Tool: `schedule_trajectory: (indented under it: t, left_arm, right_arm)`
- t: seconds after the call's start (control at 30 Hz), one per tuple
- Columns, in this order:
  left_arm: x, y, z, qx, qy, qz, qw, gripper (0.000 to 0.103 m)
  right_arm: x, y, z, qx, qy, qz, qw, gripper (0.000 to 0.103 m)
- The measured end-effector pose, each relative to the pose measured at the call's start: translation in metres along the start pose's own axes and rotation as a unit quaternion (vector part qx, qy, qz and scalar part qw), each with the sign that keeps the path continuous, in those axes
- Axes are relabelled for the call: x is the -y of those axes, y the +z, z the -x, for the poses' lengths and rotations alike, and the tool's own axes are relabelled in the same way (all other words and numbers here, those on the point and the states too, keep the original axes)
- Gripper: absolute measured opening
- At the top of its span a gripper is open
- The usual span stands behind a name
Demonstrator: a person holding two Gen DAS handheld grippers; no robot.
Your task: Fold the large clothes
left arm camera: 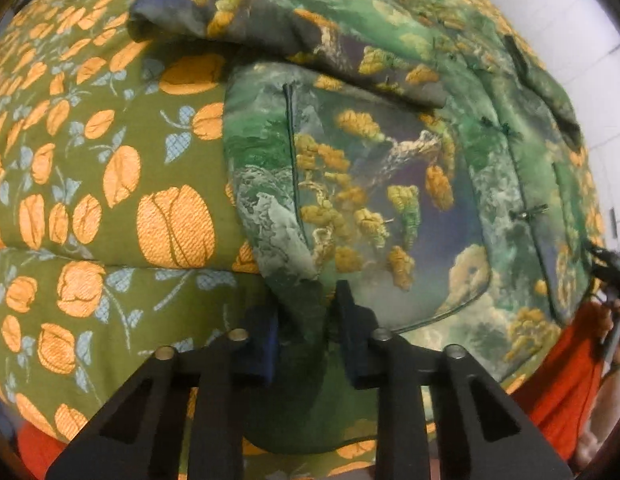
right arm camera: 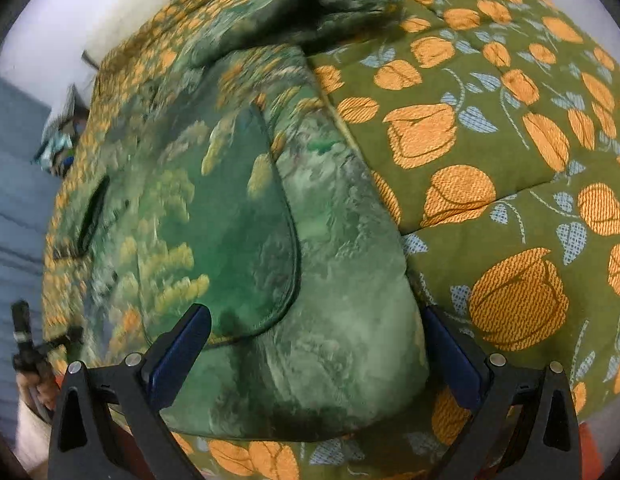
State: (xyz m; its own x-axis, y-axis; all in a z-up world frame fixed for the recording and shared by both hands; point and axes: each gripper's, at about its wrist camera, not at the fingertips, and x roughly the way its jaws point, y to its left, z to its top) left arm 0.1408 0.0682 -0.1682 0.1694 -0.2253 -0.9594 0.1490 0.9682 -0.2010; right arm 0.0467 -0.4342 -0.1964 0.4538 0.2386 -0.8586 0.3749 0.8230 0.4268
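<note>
My left hand-held gripper (left arm camera: 306, 312) points steeply down at the near hem of the jacket (left arm camera: 390, 184), its jaws pinched together on a fold of the green fabric. The cloth bunches up between the two dark pads and hangs down past them.

My right hand-held gripper (right arm camera: 318, 344) has its jaws wide apart, straddling the jacket's (right arm camera: 330, 320) other bottom corner. The thick padded edge sits between the fingers (right arm camera: 182, 344), but I cannot tell whether the pads touch it.

The jacket is a quilted, green landscape-print garment with yellow tree patches. It lies spread on the bed, on a quilt (left arm camera: 110, 184) of olive green with orange flowers and pale blue leaves. One sleeve (left arm camera: 238, 24) is folded across the body near the top. A slit pocket (left arm camera: 294, 160) runs down the left front panel, and knotted fastenings (left arm camera: 526, 212) line the middle opening. In the right wrist view a rounded front panel (right arm camera: 238, 232) lies over the layer beneath it.

Red cloth (left arm camera: 562, 380) shows at the bed's near edge.
</note>
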Motion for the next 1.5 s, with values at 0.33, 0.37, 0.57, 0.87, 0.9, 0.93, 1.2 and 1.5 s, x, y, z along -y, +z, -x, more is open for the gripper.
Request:
schedule_trajectory:
  t: [0.33,0.37,0.57,0.87,0.9,0.93,1.2,1.5]
  left_arm:
    - [0.005,-0.03,0.042,0.026,0.0,-0.005,0.9996,0.019]
    - [0.006,-0.031,0.038,0.016,0.005,-0.005,0.9999,0.019]
    - [0.034,-0.023,0.018,0.004,0.067,-0.04,0.9969,0.042]
    - [0.12,0.022,0.1,0.148,0.167,-0.211,0.9517,0.096]
    - [0.134,0.033,0.098,0.157,0.165,-0.233,0.9454,0.097]
    - [0.138,0.037,0.095,0.161,0.162,-0.251,0.9408,0.098]
    - [0.147,0.104,-0.037,0.044,0.163,-0.248,0.9539,0.086]
    - [0.055,0.127,0.094,0.163,0.093,-0.052,0.9808,0.012]
  right_arm:
    - [-0.054,-0.012,0.043,-0.012,-0.008,0.086,0.996,0.027]
    - [-0.055,-0.016,0.043,-0.012,-0.013,0.088,0.996,0.027]
    - [-0.044,-0.041,0.018,-0.011,-0.075,0.081,0.994,0.029]
    - [-0.061,-0.048,0.072,0.099,-0.114,0.111,0.982,0.071]
    - [-0.065,-0.051,0.077,0.111,-0.112,0.112,0.981,0.071]
    - [-0.07,-0.054,0.082,0.121,-0.107,0.113,0.98,0.071]
    - [-0.12,-0.082,0.074,0.123,-0.055,0.164,0.977,0.071]
    - [-0.136,-0.093,0.09,0.141,-0.056,0.221,0.963,0.071]
